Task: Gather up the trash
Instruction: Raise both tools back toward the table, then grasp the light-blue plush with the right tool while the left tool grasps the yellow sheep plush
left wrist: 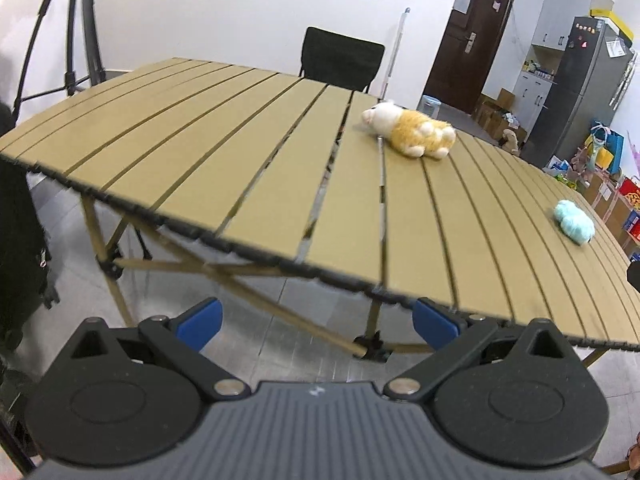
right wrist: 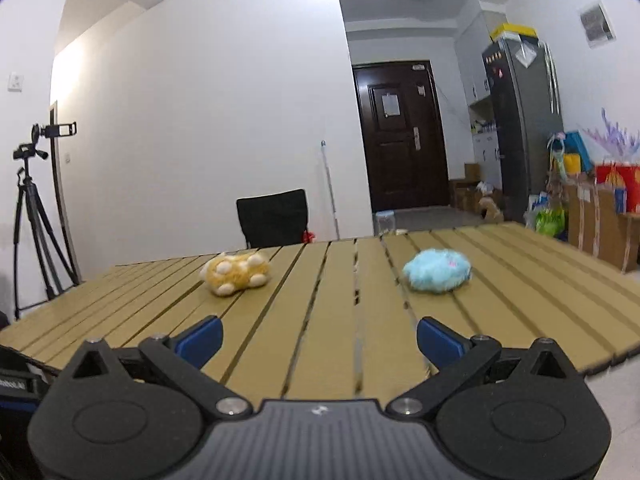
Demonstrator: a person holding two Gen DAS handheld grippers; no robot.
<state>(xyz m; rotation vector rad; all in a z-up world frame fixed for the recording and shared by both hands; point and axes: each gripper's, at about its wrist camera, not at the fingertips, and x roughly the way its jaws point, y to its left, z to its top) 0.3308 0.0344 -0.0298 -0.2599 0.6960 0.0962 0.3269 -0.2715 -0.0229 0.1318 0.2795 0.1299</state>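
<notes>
Grippers, two, hand-held, each seen from its own wrist camera.

Left gripper: blue-padded fingers spread wide, nothing between them, touching nothing. It hangs off the near edge of the slatted table, lower than the tabletop, aimed across the top and partly at the folding legs beneath. The view is tilted, the table edge running down from 9 o'clock toward 4 o'clock.

Right gripper: blue fingers equally wide apart, empty, held just above the near part of the tabletop without clear contact, roughly level, pointing toward 12 o'clock.

Items on the table, working outward:
- Light blue fuzzy lump, at about 1 o'clock from the right gripper, near it; in the left view at 2 o'clock, well apart.
- Yellow and white plush toy, lying on its side at 11 o'clock from the right gripper; in the left view at roughly 1 o'clock, far across the top. The two items lie well apart.

Beyond the table: black chair at 12 o'clock; tripod with camera at 9 o'clock; dark door; grey fridge. Clear lidded container on the floor by the door; contents cannot be told. Cardboard boxes and coloured bags at 3 o'clock; contents unclear.
</notes>
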